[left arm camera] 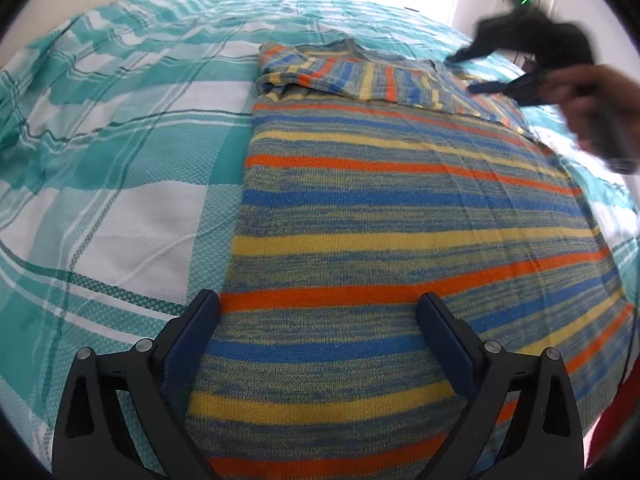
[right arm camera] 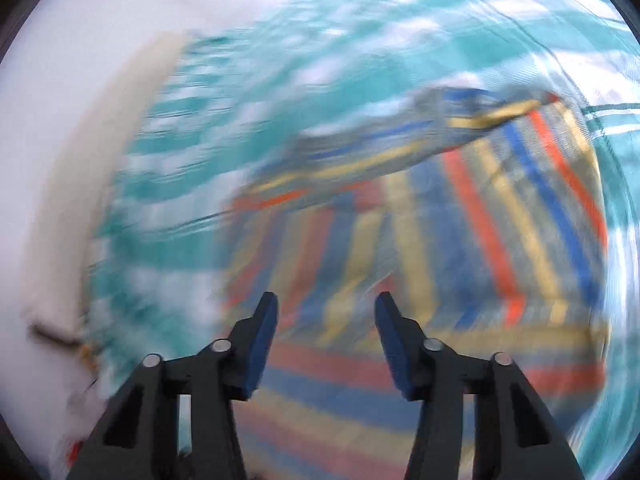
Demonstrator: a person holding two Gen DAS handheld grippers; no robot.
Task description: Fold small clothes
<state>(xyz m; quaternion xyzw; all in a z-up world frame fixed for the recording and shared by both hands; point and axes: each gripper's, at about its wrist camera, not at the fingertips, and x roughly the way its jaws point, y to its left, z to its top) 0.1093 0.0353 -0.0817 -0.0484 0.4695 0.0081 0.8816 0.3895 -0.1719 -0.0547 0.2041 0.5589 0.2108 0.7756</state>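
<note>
A teal-and-white checked bedspread [left arm camera: 120,140] covers the bed, broad bare cloth left of the striped sweater [left arm camera: 400,208], which lies flat, sleeves folded across. The left gripper [left arm camera: 318,312] gapes wide over its hem, empty; the right gripper [right arm camera: 326,316], blurred, is parted, holding nothing.

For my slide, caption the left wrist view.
Open left gripper over a striped sweater on a teal plaid bedsheet.

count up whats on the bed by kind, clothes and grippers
striped knit sweater: 1, lying flat on the teal and white checked bedspread, sleeves folded in across the top
grippers: 2, the left gripper open over the hem, the right gripper open and blurred
total: 3
</note>
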